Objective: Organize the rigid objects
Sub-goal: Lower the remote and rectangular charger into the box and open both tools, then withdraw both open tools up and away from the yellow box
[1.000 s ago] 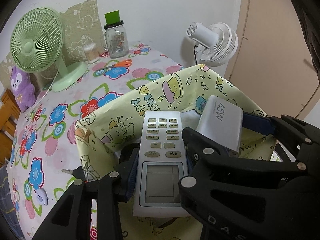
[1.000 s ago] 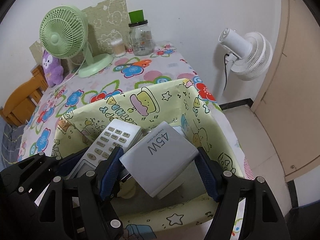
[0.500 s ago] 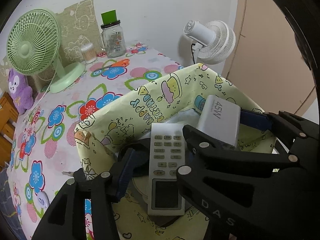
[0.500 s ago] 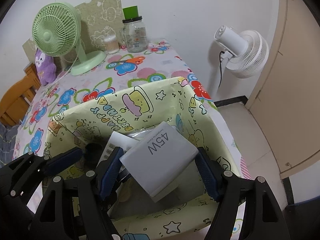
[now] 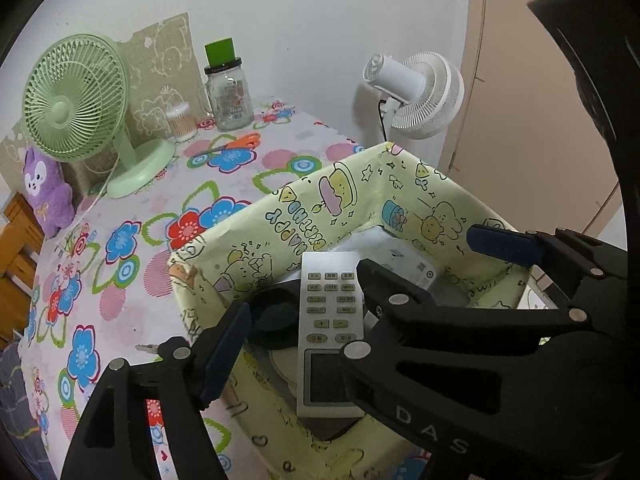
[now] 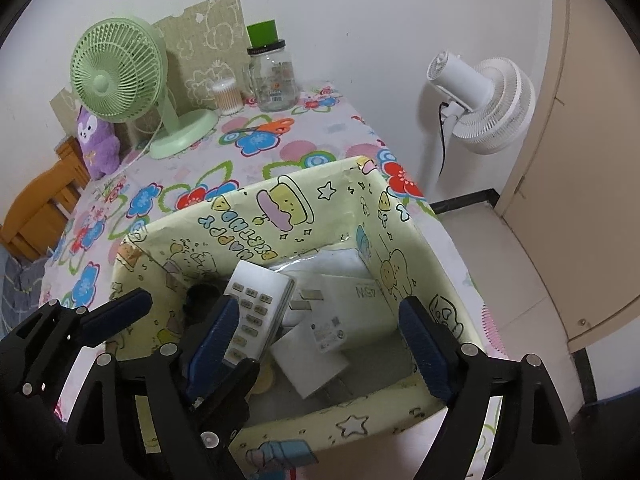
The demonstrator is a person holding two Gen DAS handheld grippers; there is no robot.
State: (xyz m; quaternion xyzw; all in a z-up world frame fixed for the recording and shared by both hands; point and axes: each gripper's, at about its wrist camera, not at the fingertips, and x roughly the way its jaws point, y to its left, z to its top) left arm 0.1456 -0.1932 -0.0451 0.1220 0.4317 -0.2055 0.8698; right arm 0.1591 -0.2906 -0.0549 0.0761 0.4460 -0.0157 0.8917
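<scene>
Both grippers are seen over the box [image 6: 280,216], a yellow-green carton w/ cartoon print, set at the near edge of the floral table [image 5: 132,216].

L gripper [image 5: 304,320]: jaws just opened, now spread wide; remote [image 5: 330,320] lies between the fingers but no pad is pressed on it, so nothing is gripped.

R gripper [image 6: 320,340]: jaws also just opened further, spread wide; charger [image 6: 352,312] sits below/between the fingers, not clamped, pads apart from it.

Counts, large to small: 1 box, 2 fans (1 green desk fan [image 6: 116,80] on the table, 1 white fan [image 6: 488,104] beside it), 1 glass jar [image 6: 274,80], 1 plush toy [image 6: 98,140], 1 remote, 1 charger, 1 swab tub [image 6: 228,98].

Remote: white, long, grey button rows up top, LCD at the near end; laid tilted inside the box, left part, over a dark round item. Charger: white block, "45W" marking seen, prongs toward the remote; inside the box, right part, atop a flat white piece.
</scene>
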